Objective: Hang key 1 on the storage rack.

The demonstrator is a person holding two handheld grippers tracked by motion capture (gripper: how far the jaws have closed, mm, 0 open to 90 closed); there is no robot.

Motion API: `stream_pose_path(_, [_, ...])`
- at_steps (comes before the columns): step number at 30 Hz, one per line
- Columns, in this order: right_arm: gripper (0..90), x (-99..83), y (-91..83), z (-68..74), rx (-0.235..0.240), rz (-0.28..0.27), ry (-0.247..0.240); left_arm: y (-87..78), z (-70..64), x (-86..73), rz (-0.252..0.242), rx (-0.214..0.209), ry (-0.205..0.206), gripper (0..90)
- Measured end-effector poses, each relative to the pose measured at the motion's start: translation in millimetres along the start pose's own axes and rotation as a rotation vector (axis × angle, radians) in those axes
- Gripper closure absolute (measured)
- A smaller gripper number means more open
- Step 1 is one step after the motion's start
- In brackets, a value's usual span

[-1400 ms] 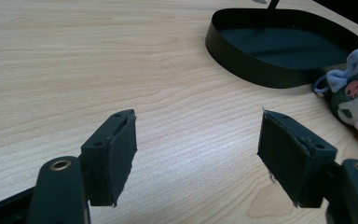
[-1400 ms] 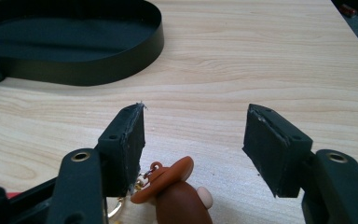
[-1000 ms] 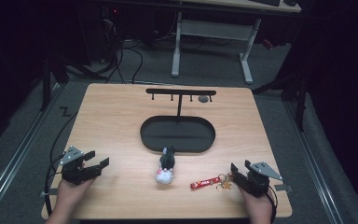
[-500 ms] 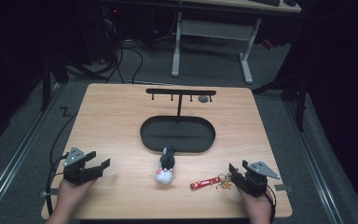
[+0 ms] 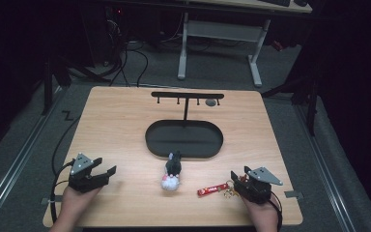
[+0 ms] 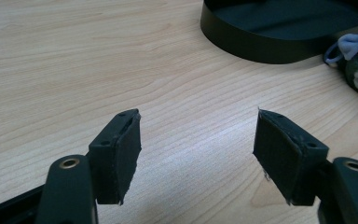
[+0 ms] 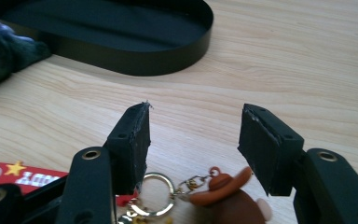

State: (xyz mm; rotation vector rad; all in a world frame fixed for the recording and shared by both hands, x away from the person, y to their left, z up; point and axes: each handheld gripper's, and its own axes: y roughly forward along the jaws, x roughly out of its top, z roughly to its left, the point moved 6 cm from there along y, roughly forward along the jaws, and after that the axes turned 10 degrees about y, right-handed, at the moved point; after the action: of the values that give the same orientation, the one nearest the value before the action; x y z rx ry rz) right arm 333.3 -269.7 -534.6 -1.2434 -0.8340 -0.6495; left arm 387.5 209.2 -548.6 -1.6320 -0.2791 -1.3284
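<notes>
A: At the near right edge of the table (image 5: pixel 125 121), right gripper (image 5: pixel 237 180) low over the keychain (image 7: pixel 205 196), jaws wide apart, nothing between the pads yet. Brown charm and gold ring lying just under and between them in the right gripper view, so probably lined up for a pick.

B: And the red tag (image 5: pixel 211 189)? Same bunch?

A: Seems attached to the ring, flat on the wood, pointing away toward the plush toy (image 5: pixel 173 173). Hard to say from above, too small and dark there. Kept open this wide likely to pass over the charm without pushing it.

B: On the other side?

A: Left gripper (image 5: pixel 102 172) also spread wide, holding nothing, resting near the front left corner, well apart from everything. Bare wood between its pads in the left gripper view, with the plush only at the far right edge. Waiting, by the look, so as not to crowd the middle.

B: Why the stand there?

A: Black oval tray (image 5: pixel 157 145) in the centre with a post and a hook bar (image 5: pixel 187 95) above it, within reach of both hands. Plush just touching or almost touching the near rim of the tray. Hooks free except perhaps one small dark thing near the right end. Good guess: charms laid in front, ready for hanging.
</notes>
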Motion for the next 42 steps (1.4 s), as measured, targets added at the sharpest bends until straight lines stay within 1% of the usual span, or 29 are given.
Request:
stream_pose_path(3, [43.5,0.3,-0.6,6.8,0.013,0.009,-0.009,-0.1,-0.5,0.1,0.001,0.002,0.009,32.1])
stream_pose_path(6, [43.5,0.3,-0.1,13.7,0.022,0.016,-0.032,-0.1,-0.8,0.3,0.001,0.002,0.016,32.0])
stream_pose_path(15, [43.5,-1.6,0.3,32.6,0.036,0.077,-0.083,0.2,-2.3,0.3,0.006,0.006,0.032,31.9])
stream_pose_path(22, [43.8,-3.2,1.7,43.4,0.042,0.136,-0.129,0.1,-4.2,-1.3,0.017,0.01,0.046,31.9])
stream_pose_path(24, [44.0,-3.0,2.5,44.2,0.041,0.138,-0.138,0.2,-4.4,-1.5,0.018,0.011,0.046,31.9])
stream_pose_path(26, [44.2,-2.4,5.5,46.3,0.039,0.15,-0.149,0.6,-5.4,-1.7,0.023,0.01,0.05,31.9])
stream_pose_path(34, [45.8,-5.5,9.9,47.1,0.041,0.2,-0.152,2.3,-10.5,-1.4,0.034,0.006,0.085,31.8])
stream_pose_path(40, [47.2,-8.3,12.9,46.4,0.047,0.249,-0.128,1.3,-11.7,-1.1,0.036,-0.005,0.098,31.8])
stream_pose_path(42, [47.2,-8.9,15.3,48.0,0.054,0.268,-0.121,1.6,-11.5,-1.8,0.04,-0.01,0.115,31.7])
